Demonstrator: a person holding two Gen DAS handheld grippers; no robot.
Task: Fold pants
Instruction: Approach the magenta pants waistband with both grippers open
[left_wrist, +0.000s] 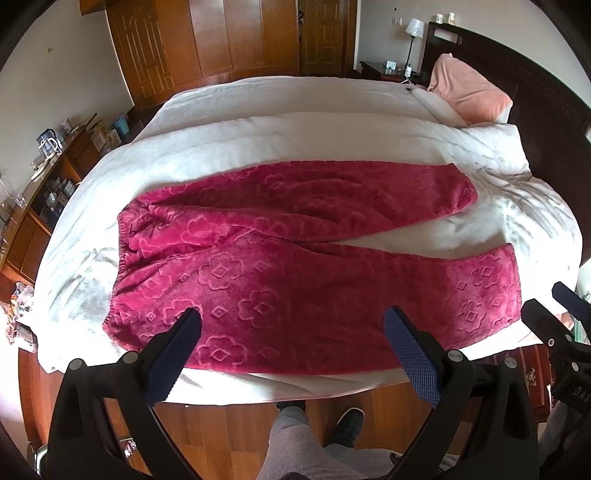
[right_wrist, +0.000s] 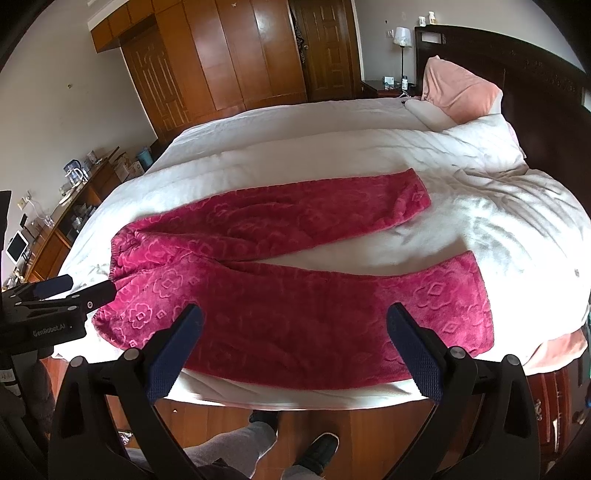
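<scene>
Pants (left_wrist: 295, 258) are lying flat on the bed (left_wrist: 258, 140), legs splayed (handy for folding), while both grippers, left (left_wrist: 291, 321) and right (right_wrist: 293, 319), are hovering, jaws wide apart, gripping nothing.

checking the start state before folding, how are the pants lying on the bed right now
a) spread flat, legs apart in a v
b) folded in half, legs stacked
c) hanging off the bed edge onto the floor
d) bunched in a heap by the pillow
a: the red pants lie flat on the white bed cover, the two legs splayed with a wedge of cover showing between them.
</scene>
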